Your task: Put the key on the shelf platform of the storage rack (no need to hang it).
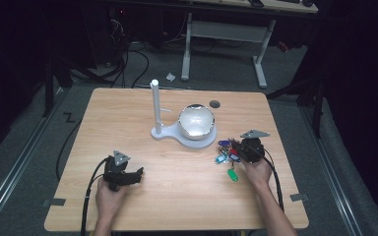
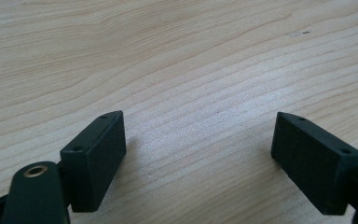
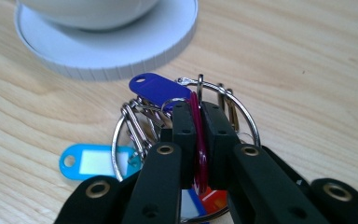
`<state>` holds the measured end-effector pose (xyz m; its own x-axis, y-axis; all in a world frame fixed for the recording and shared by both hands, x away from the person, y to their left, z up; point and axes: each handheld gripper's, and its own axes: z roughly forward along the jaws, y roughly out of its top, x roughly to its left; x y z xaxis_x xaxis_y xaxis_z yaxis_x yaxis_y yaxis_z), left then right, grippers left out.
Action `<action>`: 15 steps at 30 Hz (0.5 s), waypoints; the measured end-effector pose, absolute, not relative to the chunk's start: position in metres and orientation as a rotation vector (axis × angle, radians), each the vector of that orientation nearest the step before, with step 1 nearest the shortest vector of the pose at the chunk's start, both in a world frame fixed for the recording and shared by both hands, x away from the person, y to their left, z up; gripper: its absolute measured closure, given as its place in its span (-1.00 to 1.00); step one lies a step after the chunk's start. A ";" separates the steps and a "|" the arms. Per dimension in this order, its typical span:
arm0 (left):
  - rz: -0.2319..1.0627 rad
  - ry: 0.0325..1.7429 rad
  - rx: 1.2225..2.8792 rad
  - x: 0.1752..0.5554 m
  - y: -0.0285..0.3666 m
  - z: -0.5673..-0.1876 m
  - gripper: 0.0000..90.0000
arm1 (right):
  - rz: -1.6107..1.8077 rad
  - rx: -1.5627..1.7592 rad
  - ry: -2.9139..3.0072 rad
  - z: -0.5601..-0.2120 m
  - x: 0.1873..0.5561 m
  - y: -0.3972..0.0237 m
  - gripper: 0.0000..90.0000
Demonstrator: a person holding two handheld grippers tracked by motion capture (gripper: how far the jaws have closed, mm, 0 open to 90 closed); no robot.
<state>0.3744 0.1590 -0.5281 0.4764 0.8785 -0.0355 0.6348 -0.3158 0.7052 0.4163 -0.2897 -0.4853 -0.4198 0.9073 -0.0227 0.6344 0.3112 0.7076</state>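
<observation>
Key bunch (image 1: 228, 153) lies on the wooden table (image 1: 177, 196), right of centre, just in front of the white stand base (image 1: 197, 141) that carries the metal bowl (image 1: 196, 121) and an upright post (image 1: 155, 105); a green tag (image 1: 232, 175) trails out nearest the person.

Right gripper (image 3: 197, 135): jaws drawn nearly together on a red tag (image 3: 199, 163) inside the bunch; large wire ring (image 3: 242, 109) arcs around the jaw tips; purple tag (image 3: 156, 87) beyond, blue tag (image 3: 91, 161) flat on the wood to one side.

Left gripper (image 2: 198, 154): jaws spread wide, nothing between them, low over bare table; in the high view it sits front left, well apart from the keys.

Handling judgement: bunch is light but loose; rings and keys are stiff metal, likely slippery and free to swing and rattle once lifted; plastic tags are thin and may slide out of a flat pinch; hold on the tag looks narrow. A firmer hold would probably be across the wire ring itself, or on a tag close to its ring; lift slowly so dangling tags do not snag the stand base.
</observation>
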 end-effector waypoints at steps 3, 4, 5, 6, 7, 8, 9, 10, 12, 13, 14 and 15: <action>0.472 1.248 2.061 0.374 0.159 -0.528 -0.59 | 0.924 1.355 2.146 -0.477 0.413 -0.291 0.91; 0.472 1.247 2.062 0.374 0.159 -0.528 -0.59 | 0.933 1.347 2.142 -0.475 0.411 -0.292 0.91; 0.472 1.248 2.061 0.374 0.159 -0.528 -0.59 | 0.942 1.342 2.137 -0.472 0.409 -0.292 0.91; 0.472 1.248 2.061 0.374 0.159 -0.528 -0.59 | 0.955 1.326 2.133 -0.469 0.407 -0.293 0.91; 0.472 1.247 2.061 0.374 0.159 -0.528 -0.59 | 0.961 1.324 2.129 -0.467 0.406 -0.294 0.91; 0.472 1.248 2.061 0.374 0.159 -0.528 -0.59 | 0.969 1.311 2.127 -0.464 0.405 -0.294 0.91; 0.472 1.248 2.061 0.374 0.159 -0.528 -0.59 | 0.977 1.314 2.120 -0.461 0.404 -0.295 0.91; 0.472 1.248 2.061 0.374 0.159 -0.528 -0.59 | 0.985 1.308 2.116 -0.457 0.403 -0.296 0.91; 0.472 1.248 2.061 0.374 0.159 -0.528 -0.59 | 1.021 1.293 2.097 -0.447 0.401 -0.299 0.91; 0.472 1.248 2.061 0.374 0.159 -0.528 -0.59 | 1.034 1.295 2.092 -0.444 0.399 -0.299 0.91; 0.472 1.248 2.061 0.374 0.159 -0.528 -0.59 | 1.034 1.295 2.092 -0.444 0.399 -0.299 0.91; 0.472 1.248 2.062 0.374 0.159 -0.528 -0.59 | 1.061 1.286 2.084 -0.438 0.398 -0.301 0.91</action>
